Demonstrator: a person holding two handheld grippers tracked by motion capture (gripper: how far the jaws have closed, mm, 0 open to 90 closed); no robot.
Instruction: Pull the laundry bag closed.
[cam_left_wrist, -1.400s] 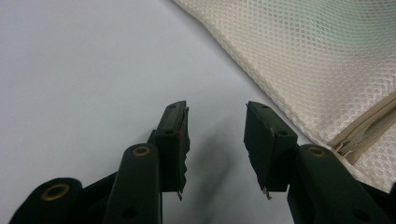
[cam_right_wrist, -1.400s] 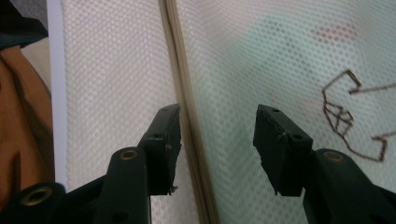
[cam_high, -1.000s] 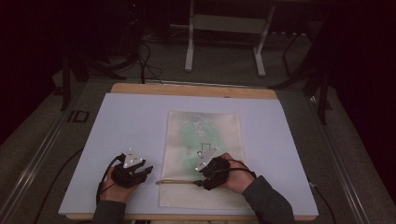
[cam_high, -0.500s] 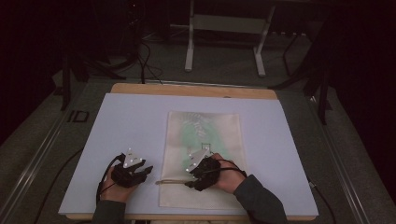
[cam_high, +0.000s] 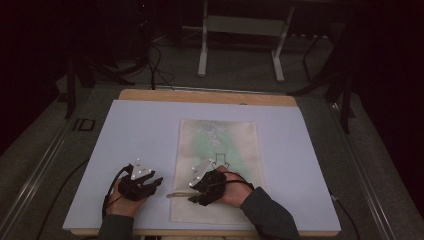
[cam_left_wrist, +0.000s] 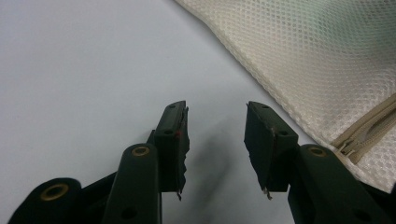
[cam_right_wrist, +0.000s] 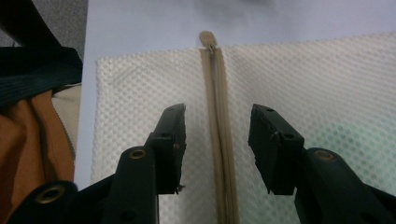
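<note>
Mesh bag (cam_high: 218, 170) lies flat on the table (cam_high: 130, 130), both grippers released.
Right gripper (cam_right_wrist: 217, 140) straddles the zipper (cam_right_wrist: 218, 154); left gripper (cam_left_wrist: 215, 140) waits beside the bag. Closing now could pinch mesh and miss the pull (cam_right_wrist: 206, 38).

Your high view looks forward and down from above your side of the tabletop (cam_high: 140, 135), far enough to take in its whole surface and the floor beyond. Your left hand-held gripper (cam_left_wrist: 215, 140) camera sits very close above the bare surface beside the mesh bag (cam_left_wrist: 317, 56). Your right hand-held gripper (cam_right_wrist: 215, 144) camera looks closely along the zipper (cam_right_wrist: 217, 107); all three views share that bag.
</note>
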